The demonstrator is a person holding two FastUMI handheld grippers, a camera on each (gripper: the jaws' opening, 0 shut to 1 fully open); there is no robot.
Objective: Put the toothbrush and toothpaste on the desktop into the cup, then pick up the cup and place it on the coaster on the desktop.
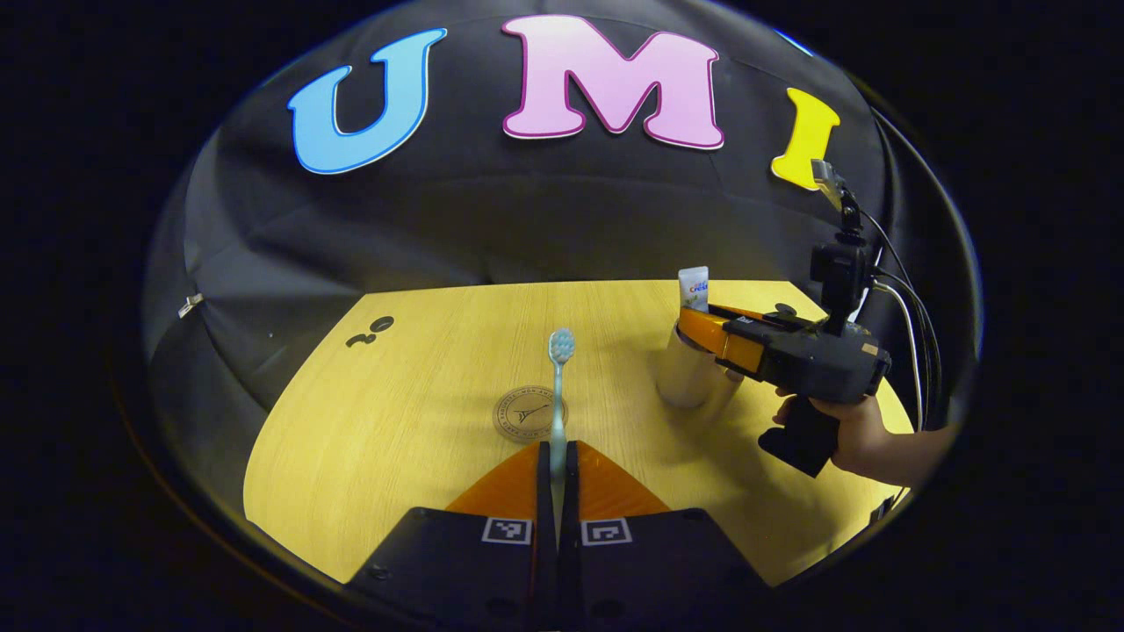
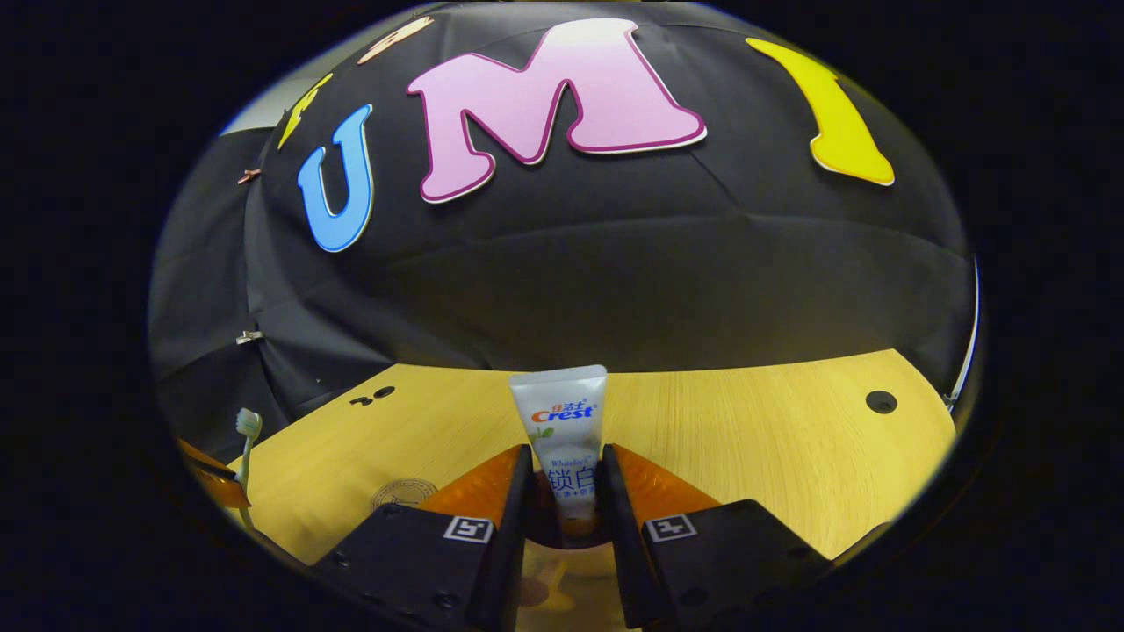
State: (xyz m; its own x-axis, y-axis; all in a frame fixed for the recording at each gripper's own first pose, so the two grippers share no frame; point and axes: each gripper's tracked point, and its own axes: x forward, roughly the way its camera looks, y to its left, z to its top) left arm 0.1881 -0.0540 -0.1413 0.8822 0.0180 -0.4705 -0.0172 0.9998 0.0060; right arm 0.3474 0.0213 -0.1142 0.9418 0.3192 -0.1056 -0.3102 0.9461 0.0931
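Note:
My left gripper (image 1: 557, 456) is shut on the handle of a light-blue toothbrush (image 1: 560, 369), which stands upright with its bristled head on top, above the round brown coaster (image 1: 523, 414). To the right stands a silver cup (image 1: 687, 376) with the white toothpaste tube (image 1: 694, 288) sticking up out of it. My right gripper (image 1: 702, 326) reaches over the cup's rim. In the right gripper view the right gripper (image 2: 566, 481) is shut on the toothpaste (image 2: 562, 420), tube upright, with the cup's mouth (image 2: 562, 537) just beneath. The toothbrush (image 2: 248, 427) appears at the far left.
The wooden desktop (image 1: 421, 395) ends at the black cloth wall behind. Small dark holes (image 1: 373, 329) mark its far left, and another hole (image 2: 881, 402) lies far right. A hand (image 1: 852, 430) and cables (image 1: 913, 325) are at the right edge.

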